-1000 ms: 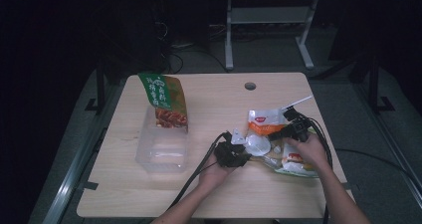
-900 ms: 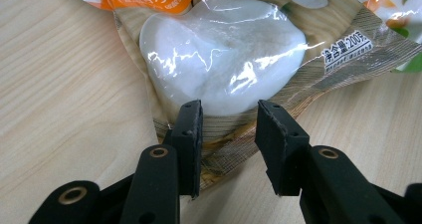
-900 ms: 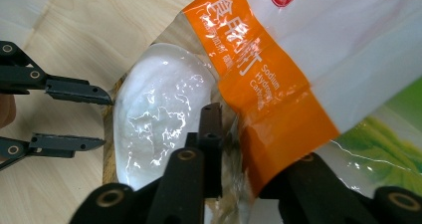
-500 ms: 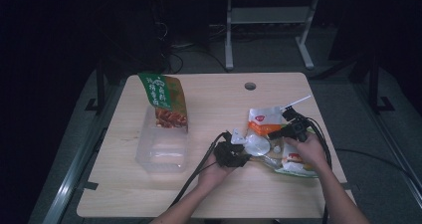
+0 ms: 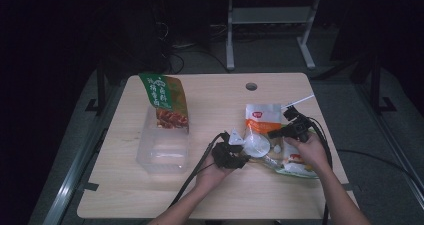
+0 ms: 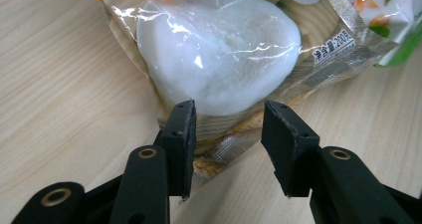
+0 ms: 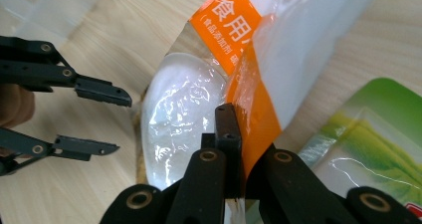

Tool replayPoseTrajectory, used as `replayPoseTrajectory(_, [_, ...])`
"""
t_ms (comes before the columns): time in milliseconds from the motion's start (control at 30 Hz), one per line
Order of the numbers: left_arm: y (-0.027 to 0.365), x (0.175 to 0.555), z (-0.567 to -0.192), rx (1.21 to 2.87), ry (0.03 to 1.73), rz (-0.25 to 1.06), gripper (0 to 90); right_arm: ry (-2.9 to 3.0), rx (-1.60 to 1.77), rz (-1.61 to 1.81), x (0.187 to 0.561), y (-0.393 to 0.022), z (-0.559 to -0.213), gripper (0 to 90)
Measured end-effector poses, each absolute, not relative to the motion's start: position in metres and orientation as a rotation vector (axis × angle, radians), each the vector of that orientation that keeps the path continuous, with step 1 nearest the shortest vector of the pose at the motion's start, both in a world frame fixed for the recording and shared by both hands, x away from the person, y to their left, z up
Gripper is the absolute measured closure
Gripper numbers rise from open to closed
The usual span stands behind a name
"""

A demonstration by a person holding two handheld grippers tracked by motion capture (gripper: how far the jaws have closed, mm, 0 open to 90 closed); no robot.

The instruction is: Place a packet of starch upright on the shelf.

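Observation:
An orange-and-white food bag (image 5: 262, 116) lies at the table's right, and its clear part holds a white lump (image 6: 219, 40). My right gripper (image 7: 233, 118) is shut on the bag's orange edge (image 7: 249, 99); it sits beside the bag in the high view (image 5: 276, 134). My left gripper (image 6: 229, 112) faces the lump from the other side (image 5: 244, 152), and its jaws have just been opening. A sealed silvery bag edge (image 6: 224, 147) lies between those jaws, and the pads stand off it. The right gripper view shows the left gripper (image 7: 119, 123) open next to the lump.
A green-and-white bag (image 5: 296, 166) lies under the right hand. A clear plastic tub (image 5: 162, 147) stands at the left of the table, with a green snack pouch (image 5: 165, 101) propped at its far end. There is a cable hole (image 5: 251, 86) near the far edge. Black cables trail off the near edge.

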State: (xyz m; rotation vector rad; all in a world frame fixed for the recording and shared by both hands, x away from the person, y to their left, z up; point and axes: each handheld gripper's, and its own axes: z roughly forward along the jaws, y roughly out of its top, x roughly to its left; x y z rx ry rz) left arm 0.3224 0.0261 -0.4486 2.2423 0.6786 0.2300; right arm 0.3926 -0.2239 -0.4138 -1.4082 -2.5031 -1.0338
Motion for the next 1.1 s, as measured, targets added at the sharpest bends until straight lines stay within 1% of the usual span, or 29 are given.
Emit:
replayPoseTrajectory(167, [0.031, 0.317, -0.444, 2.231, 0.663, 0.23, 53.0, -2.509, -1.383, -1.104, 0.386, -0.223, -0.404, 89.7])
replayPoseTrajectory(367, [0.039, 0.309, -0.435, 2.222, 0.635, 0.247, 51.5, -2.534, -1.342, -1.149, 0.38, -0.218, -0.391, 89.7])
replayPoseTrajectory(533, [0.047, 0.301, -0.432, 2.193, 0.628, 0.246, 49.4, -2.561, -1.303, -1.175, 0.373, -0.209, -0.381, 89.8])
replayPoseTrajectory(733, [0.057, 0.289, -0.428, 2.176, 0.615, 0.215, 46.3, -2.585, -1.248, -1.22, 0.363, -0.2, -0.371, 89.9])
replayPoseTrajectory(1100, [0.074, 0.267, -0.423, 2.153, 0.568, 0.222, 42.6, -2.66, -1.15, -1.276, 0.347, -0.176, -0.353, 90.0])
